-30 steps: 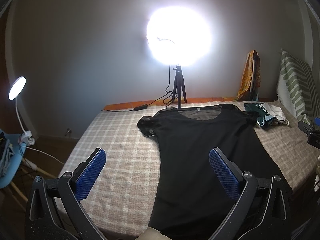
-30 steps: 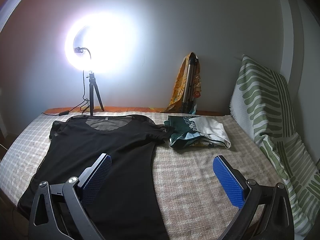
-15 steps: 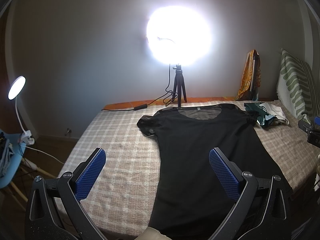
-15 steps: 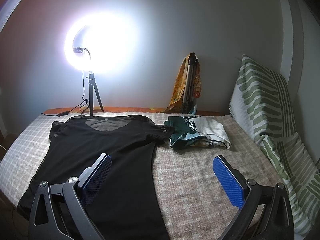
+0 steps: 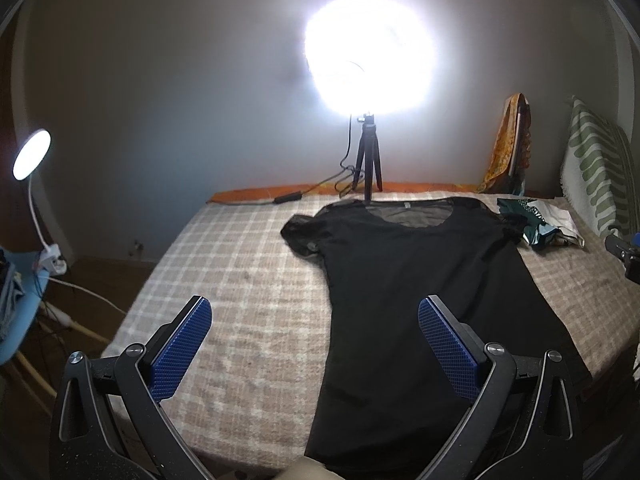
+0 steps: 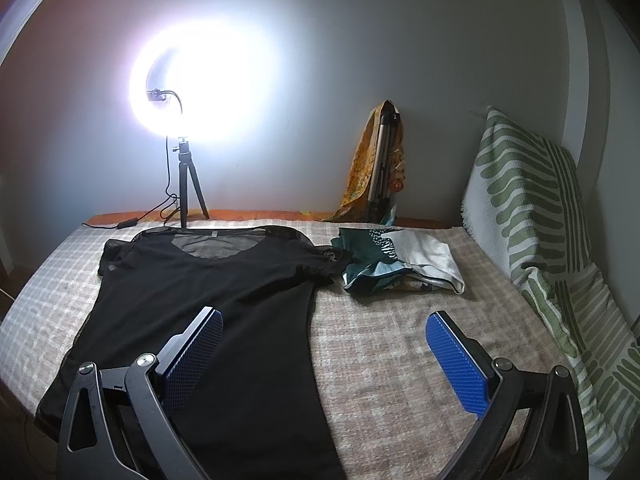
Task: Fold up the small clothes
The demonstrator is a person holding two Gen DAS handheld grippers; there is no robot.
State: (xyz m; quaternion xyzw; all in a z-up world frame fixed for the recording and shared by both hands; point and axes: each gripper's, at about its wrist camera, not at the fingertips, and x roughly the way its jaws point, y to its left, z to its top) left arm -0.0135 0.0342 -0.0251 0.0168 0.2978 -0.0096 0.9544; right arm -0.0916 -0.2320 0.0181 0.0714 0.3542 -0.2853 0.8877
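Black top [image 5: 420, 280] lies flat on the bed [image 5: 240, 280], neckline toward the far wall, hem toward the cameras and reaching the near edge; sheer short sleeves spread out to both sides. Left gripper [image 5: 314, 344] hangs over the near part of the bed w/ fingers [image 5: 182, 346] spread wide, nothing between them; its left pad is over bare checked blanket, its right pad over the black fabric, no contact visible. Right gripper [image 6: 324, 356] is likewise wide apart & empty: left pad over the top's lower body, right pad over blanket just beside the garment's edge. In the right wrist view, a folded teal/white garment [image 6: 400, 256] sits just beside the top's right sleeve, touching or nearly so, can't tell which. Ring light [image 6: 204, 80] on a small tripod [image 6: 186, 196] stands at the bed's far edge, behind the neckline, cable trailing left. Green-striped pillow [image 6: 532, 208] leans at the right side. Orange cloth [image 6: 380, 160] is draped over a folded stand against the wall. Desk lamp [image 5: 32, 154] glows at far left in the left wrist view, off the bed.
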